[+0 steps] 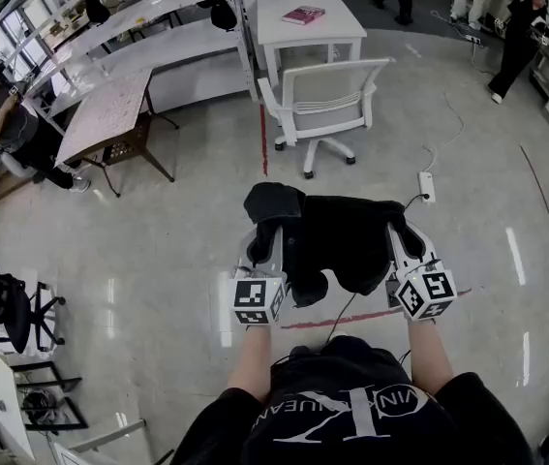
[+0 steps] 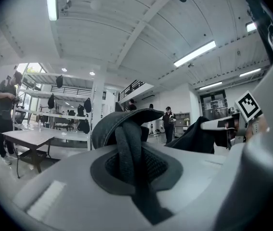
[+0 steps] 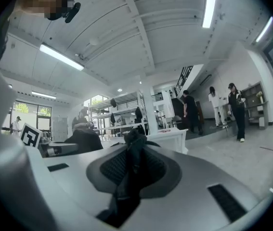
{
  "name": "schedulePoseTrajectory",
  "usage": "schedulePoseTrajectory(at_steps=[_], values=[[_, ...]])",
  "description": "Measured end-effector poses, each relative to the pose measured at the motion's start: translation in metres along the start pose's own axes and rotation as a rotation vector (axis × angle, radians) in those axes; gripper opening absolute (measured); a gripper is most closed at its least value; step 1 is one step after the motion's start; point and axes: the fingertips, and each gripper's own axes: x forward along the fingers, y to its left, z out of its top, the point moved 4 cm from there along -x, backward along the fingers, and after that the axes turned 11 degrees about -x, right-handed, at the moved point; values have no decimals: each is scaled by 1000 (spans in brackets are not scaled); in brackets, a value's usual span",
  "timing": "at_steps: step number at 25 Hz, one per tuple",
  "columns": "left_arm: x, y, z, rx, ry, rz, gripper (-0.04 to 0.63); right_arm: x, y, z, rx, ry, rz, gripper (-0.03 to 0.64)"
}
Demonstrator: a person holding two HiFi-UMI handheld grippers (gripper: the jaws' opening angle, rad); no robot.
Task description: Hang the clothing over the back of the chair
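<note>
**Black garment held up short of the white office chair**

The black garment [image 1: 337,235] hangs in the air on the near side of the white office chair [image 1: 324,105], well apart from it and stretched between the two grippers. The left gripper [image 1: 262,232] has its jaws nearly together, pinching a thick fold of the fabric. The right gripper [image 1: 402,238] clamps a bunched edge, with its jaws a little wider. Just beyond the chair stands a white table [image 1: 337,29] bearing a pink book [image 1: 303,15].

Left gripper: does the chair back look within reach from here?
Likely not yet. The chair stands well ahead of the left gripper across open floor; nothing blocks the way, so stepping closer should do. Its jaws hold the garment.
</note>
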Motion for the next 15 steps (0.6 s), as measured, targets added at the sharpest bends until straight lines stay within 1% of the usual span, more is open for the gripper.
schedulePoseTrajectory(at_steps=[5,10,15], values=[[10,-3,-1,8,-1,31,40,8,-10,-3,-17,-2,35,67],[20,-8,5,2,-28,56,40,16,-23,0,-27,-19,77,67],[36,-14,7,1,-36,66,40,26,-42,1,-37,-27,87,67]])
